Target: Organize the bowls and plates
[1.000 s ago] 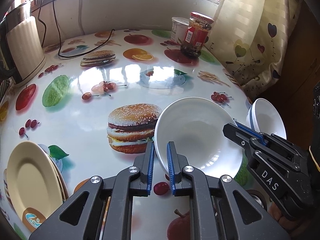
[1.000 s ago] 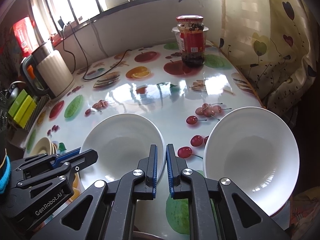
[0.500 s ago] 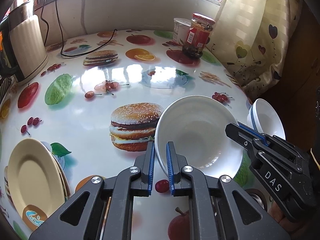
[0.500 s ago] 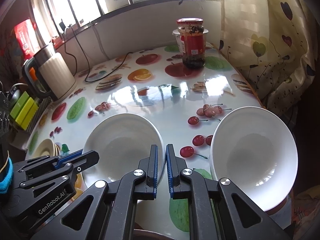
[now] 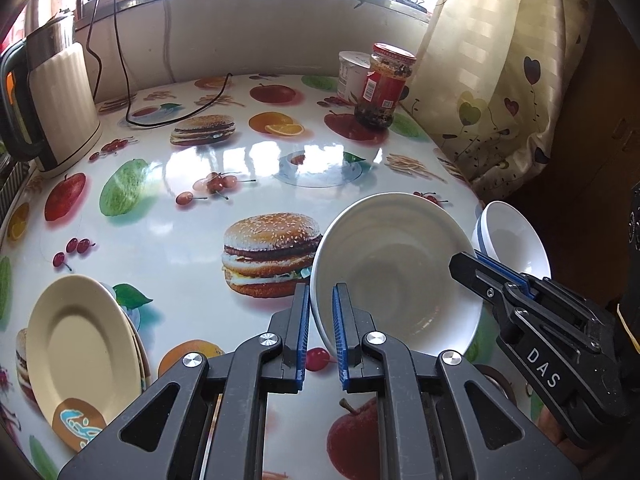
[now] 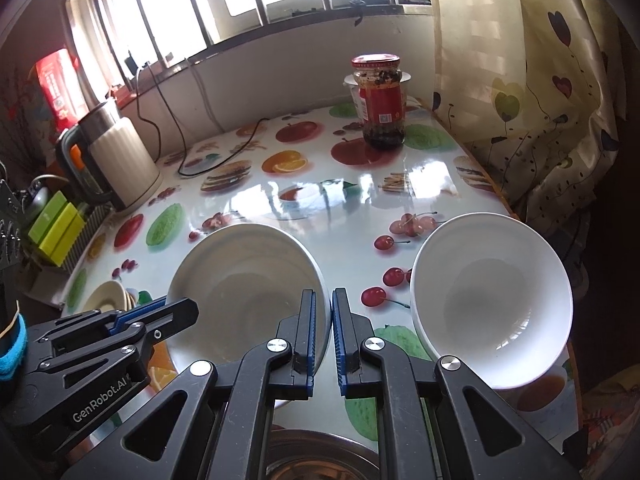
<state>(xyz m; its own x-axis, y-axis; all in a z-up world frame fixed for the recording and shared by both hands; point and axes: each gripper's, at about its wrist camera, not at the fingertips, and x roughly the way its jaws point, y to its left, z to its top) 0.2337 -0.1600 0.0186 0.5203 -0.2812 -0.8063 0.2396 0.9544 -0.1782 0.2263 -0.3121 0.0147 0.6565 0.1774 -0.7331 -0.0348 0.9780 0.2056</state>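
Daylight from a barred window falls on my bench [image 5: 168,236], a glossy round top printed with fruit and burgers.

Largest item: the wide bowl [image 5: 396,268], tilted up off the bench. I hold it from both sides, so that it stays level enough to carry. My left gripper [image 5: 321,328] is clamped on its near-left rim; my right gripper [image 6: 322,326] is clamped on the opposite rim.

Second bowl [image 6: 492,304]: at the right edge of the bench, apparently on a stack, since the left view shows blue-lined rims beneath it. I judge this the destination for nesting.

Plates [image 5: 80,352]: a cream stack at the near-left edge, well apart from the bowls.

Kettle [image 5: 60,100]: far left, its cord [image 5: 132,120] trailing across the back.

Jar [image 5: 382,86] and tub [image 5: 352,74]: far right, touching or nearly so.

Obstructions: none between the bowls. The stack sits close to the edge, beside a curtain [image 6: 540,100]; I judge a careless set-down could tip it.
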